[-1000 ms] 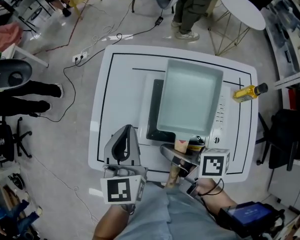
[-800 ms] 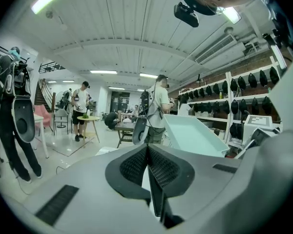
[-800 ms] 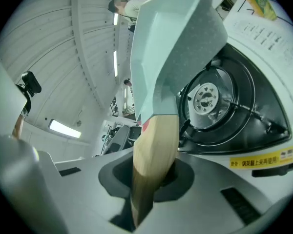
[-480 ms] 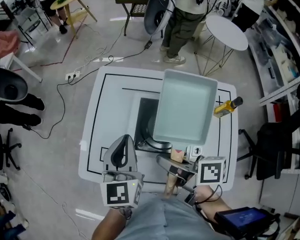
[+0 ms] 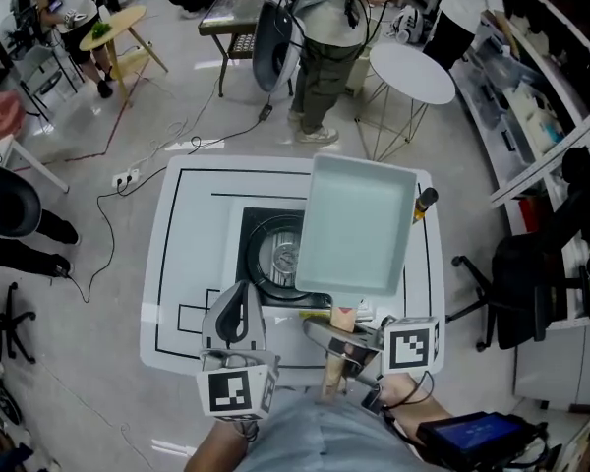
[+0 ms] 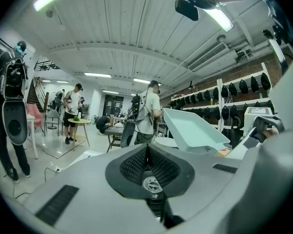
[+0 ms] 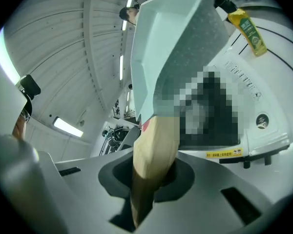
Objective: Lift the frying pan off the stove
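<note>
The frying pan [image 5: 359, 226] is a pale green rectangular pan with a wooden handle [image 5: 336, 357]. It hangs tilted above the right part of the white stove [image 5: 238, 249], apart from it, and the black burner ring [image 5: 280, 256] shows bare at its left. My right gripper [image 5: 342, 340] is shut on the handle. In the right gripper view the handle [image 7: 154, 150] runs up from between the jaws to the pan [image 7: 171, 48], with the stove [image 7: 244, 116] beneath. My left gripper [image 5: 240, 299] is at the table's front left, shut and holding nothing; its pads [image 6: 154, 167] meet.
A yellow oil bottle [image 5: 423, 203] lies on the white table [image 5: 172, 264] right of the pan. Beyond the table stand several people, a round white side table [image 5: 413, 72], chairs and floor cables [image 5: 118, 205]. A black chair [image 5: 531, 283] is at the right.
The pan has risen off the stove and shifted right, uncovering the burner ring. The right gripper has kept its hold on the handle. The left gripper stays shut.
</note>
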Tool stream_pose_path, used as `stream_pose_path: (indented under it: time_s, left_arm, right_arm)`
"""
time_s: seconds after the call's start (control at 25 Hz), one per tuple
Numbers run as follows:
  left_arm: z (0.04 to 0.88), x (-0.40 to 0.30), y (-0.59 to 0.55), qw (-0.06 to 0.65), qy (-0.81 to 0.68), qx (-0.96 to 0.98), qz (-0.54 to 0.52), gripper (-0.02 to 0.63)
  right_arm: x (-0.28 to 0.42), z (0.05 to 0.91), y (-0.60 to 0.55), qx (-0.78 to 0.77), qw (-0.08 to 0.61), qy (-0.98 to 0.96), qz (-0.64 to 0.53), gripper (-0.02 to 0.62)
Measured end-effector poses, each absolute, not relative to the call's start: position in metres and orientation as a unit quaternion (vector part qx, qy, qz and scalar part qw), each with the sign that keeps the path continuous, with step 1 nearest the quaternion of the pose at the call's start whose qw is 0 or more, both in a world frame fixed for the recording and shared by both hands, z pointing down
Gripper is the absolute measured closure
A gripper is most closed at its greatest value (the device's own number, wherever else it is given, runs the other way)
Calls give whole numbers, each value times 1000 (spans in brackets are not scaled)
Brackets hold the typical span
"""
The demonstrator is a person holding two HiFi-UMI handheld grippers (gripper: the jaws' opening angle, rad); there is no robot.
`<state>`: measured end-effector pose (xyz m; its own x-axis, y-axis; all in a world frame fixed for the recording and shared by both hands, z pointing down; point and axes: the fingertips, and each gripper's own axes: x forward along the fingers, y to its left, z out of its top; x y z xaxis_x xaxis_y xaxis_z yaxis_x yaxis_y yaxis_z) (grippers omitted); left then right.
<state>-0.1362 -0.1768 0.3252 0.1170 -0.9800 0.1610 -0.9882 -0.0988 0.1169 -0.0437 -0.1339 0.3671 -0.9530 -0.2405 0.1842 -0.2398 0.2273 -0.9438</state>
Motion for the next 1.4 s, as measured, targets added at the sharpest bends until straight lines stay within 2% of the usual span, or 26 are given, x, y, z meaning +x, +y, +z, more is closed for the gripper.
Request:
stream_pose_path:
  time_s: [0.4,1.4]
  left_arm:
    - [325,-112,-168,92,-650,753,27,588]
    - [324,-113,-169,94,-649,754,39,588]
  right_arm:
    - [-12,373,-128,-172,11,779,-603,523]
    - [-11,375,-129,-171,13,776,-607,523]
